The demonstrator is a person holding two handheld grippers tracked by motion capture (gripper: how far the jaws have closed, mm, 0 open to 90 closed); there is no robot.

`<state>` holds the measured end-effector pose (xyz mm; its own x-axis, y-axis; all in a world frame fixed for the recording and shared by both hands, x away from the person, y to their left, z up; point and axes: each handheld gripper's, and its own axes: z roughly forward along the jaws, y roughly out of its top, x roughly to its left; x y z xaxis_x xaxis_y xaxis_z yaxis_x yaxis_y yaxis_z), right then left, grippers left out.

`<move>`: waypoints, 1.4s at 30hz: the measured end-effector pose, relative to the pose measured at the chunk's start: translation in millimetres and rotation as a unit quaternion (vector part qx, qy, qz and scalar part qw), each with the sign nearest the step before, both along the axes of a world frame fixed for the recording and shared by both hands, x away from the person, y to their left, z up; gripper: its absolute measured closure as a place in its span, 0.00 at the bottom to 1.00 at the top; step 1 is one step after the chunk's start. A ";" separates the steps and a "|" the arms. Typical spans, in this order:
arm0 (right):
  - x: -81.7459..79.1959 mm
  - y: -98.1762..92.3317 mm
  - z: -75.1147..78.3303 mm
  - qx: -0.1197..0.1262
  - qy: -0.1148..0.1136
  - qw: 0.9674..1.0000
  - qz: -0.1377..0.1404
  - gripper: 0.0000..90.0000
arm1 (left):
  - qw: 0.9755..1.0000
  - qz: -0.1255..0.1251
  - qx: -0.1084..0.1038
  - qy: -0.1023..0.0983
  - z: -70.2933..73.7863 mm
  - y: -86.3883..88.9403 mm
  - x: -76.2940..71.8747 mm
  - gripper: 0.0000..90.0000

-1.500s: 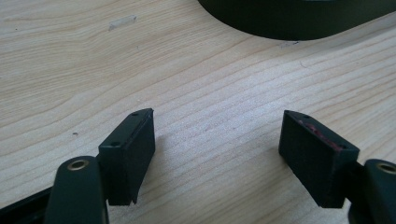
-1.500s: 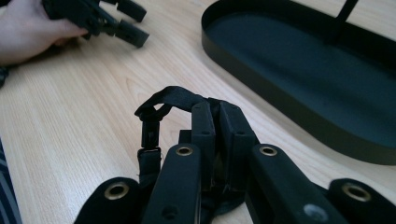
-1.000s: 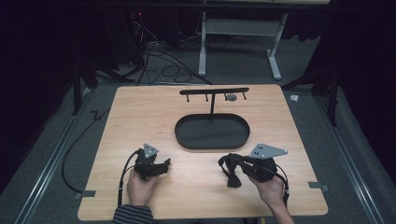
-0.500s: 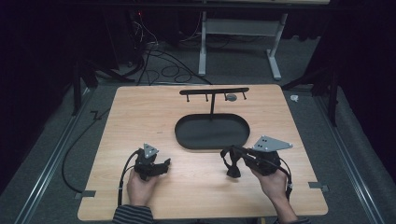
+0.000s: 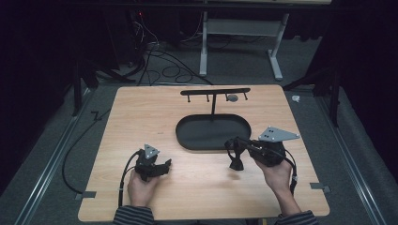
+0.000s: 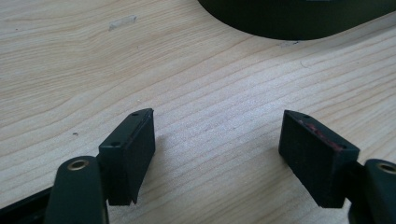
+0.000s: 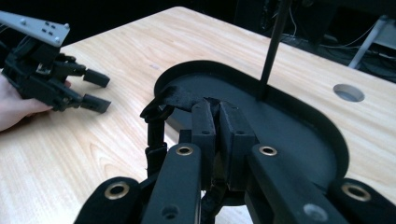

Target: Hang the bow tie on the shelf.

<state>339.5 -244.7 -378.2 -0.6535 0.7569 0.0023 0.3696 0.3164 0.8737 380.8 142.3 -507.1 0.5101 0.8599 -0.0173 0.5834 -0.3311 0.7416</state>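
Two grippers are in my view over the table [image 5: 117, 122]: my left gripper [image 5: 165, 165] rests low near the table's near edge with its jaws released and spread wide, bare wood between them. My right gripper [image 5: 233, 149] is clenched on a black strap [image 7: 161, 119], which hangs from the closed jaws just above the table. The strap sits just beside the near rim of the black tray [image 5: 213, 143], beneath the hook stand [image 5: 215, 92].

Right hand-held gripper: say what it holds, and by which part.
The right hand-held gripper is shut on a black strap, pinching its upper end; the buckled rest hangs down beside the black tray.
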 end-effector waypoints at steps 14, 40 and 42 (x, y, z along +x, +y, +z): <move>20.2 -2.2 11.1 0.007 -0.005 1.000 -0.024 0.97 | 1.000 0.000 -0.001 0.000 0.0 0.1 0.0 0.31; 62.8 -2.7 28.3 0.014 0.001 0.998 -0.053 0.97 | 1.000 0.001 -0.003 0.001 0.0 0.6 0.2 0.31; 67.0 -1.7 30.8 0.007 -0.001 0.998 -0.055 0.97 | 1.000 0.000 -0.002 0.002 0.1 0.4 0.1 0.31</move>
